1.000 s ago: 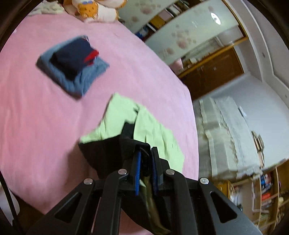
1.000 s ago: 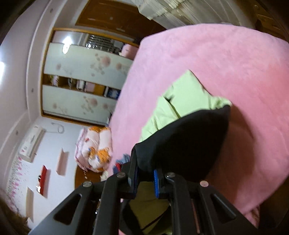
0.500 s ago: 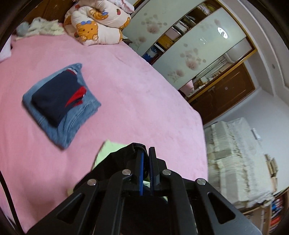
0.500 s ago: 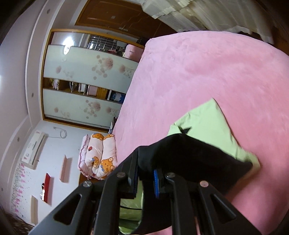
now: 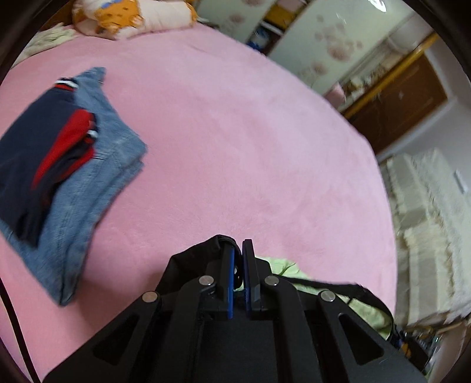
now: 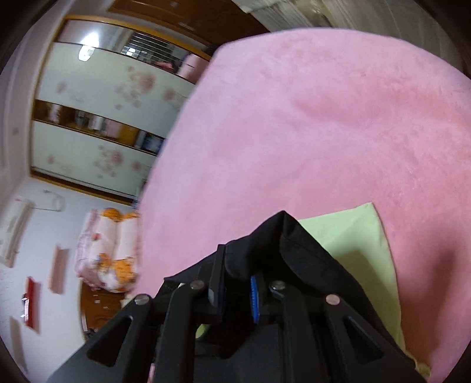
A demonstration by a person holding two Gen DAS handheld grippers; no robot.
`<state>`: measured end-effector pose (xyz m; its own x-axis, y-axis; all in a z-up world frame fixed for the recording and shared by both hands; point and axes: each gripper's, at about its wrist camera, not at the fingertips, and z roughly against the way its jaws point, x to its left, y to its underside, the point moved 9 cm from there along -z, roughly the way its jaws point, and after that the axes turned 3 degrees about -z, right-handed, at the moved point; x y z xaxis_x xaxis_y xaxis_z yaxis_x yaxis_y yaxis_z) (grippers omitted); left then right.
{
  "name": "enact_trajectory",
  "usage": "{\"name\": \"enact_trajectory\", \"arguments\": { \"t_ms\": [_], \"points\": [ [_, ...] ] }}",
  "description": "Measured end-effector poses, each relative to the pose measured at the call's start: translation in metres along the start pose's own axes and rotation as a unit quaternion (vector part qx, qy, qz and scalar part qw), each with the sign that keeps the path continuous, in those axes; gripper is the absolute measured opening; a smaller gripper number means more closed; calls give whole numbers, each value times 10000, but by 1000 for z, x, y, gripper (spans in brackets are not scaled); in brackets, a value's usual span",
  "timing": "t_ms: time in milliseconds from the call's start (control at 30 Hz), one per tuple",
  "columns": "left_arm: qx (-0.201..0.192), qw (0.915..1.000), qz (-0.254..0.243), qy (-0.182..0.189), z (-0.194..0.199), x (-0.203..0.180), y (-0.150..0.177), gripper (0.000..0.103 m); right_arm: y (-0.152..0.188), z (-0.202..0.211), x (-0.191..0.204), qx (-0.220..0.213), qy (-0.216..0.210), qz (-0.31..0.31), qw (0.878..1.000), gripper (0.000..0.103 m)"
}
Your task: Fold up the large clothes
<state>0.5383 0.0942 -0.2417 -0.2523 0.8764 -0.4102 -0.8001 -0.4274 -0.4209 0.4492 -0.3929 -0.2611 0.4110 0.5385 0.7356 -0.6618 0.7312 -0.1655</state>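
One black-and-green garment [image 5: 326, 290], pinched at two points over the pink bed [image 5: 235, 147]. Black edge bunched right at the tips of the left gripper [image 5: 238, 250], draped off to the left of the fingers and trailing back underneath the frame; a strip of the light green side showing just right of the tips, with a black band across it. In the right wrist view, the same garment [image 6: 297, 250] humped over the right gripper [image 6: 237, 259], black fold rising above the fingers, green panel lying flat on the bed just to the right.

Count: one garment in hand, two grippers, one folded stack on the bed. Stack made of two pieces: blue jeans [image 5: 97, 188] at the bottom, a navy top with red stripes [image 5: 44, 147] resting on them, well apart from the left gripper, toward the left side. One rolled quilt with orange cartoon figures [image 5: 132, 14] at the far end of the bed.

Left jaws pressed almost together, thin black cloth clamped between the blue pads. Right jaws a little apart, closed on a thicker wad of black cloth.
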Motion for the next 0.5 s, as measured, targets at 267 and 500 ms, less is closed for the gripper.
{"name": "enact_trajectory", "arguments": {
  "t_ms": [267,500],
  "points": [
    [74,9974,-631,-343,-9,-33,-6,34,2,-25,-13,127,695,43,9975,20],
    [534,9914,-1013,-639,7,-48,9,61,4,-7,10,26,1412,758,9871,51]
  ]
}}
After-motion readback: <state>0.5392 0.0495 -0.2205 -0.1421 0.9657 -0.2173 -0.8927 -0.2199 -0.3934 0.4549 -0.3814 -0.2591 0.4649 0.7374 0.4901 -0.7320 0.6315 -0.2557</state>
